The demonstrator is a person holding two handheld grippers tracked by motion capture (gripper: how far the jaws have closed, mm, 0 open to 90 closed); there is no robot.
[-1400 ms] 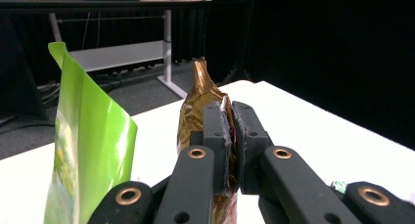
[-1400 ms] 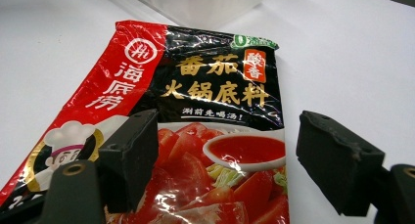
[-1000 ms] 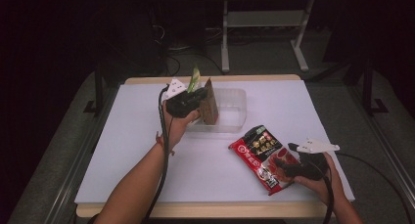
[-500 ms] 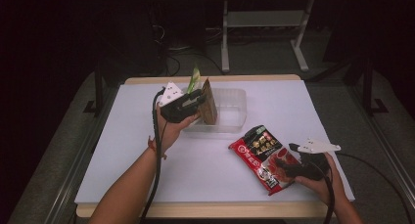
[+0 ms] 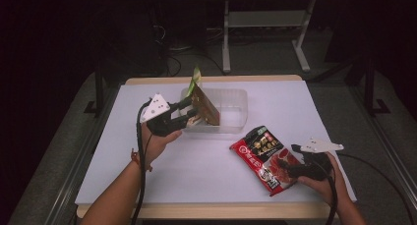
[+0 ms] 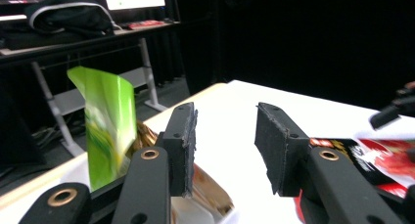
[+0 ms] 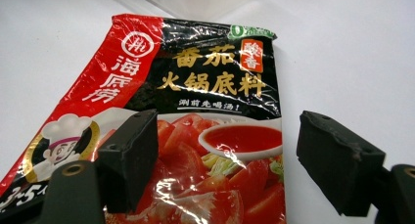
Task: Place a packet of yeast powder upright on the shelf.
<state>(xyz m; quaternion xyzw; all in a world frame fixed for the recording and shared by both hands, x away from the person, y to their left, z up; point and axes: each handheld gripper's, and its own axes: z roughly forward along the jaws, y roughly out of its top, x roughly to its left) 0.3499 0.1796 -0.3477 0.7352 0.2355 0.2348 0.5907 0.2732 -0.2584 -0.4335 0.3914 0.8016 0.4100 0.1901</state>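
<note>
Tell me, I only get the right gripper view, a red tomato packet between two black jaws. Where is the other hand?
Observer: In the high view, the left tool is at the near left corner of a clear tub.
Operator: Anything in that tub?
Observer: A brown packet leans in it, with a green packet sticking up behind.
Operator: Is that tool gripping them?
Observer: No. The left gripper view shows its jaws apart with nothing between them.

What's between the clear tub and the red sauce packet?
Nothing: in the high view, bare white table separates the clear tub from the red sauce packet.
</note>
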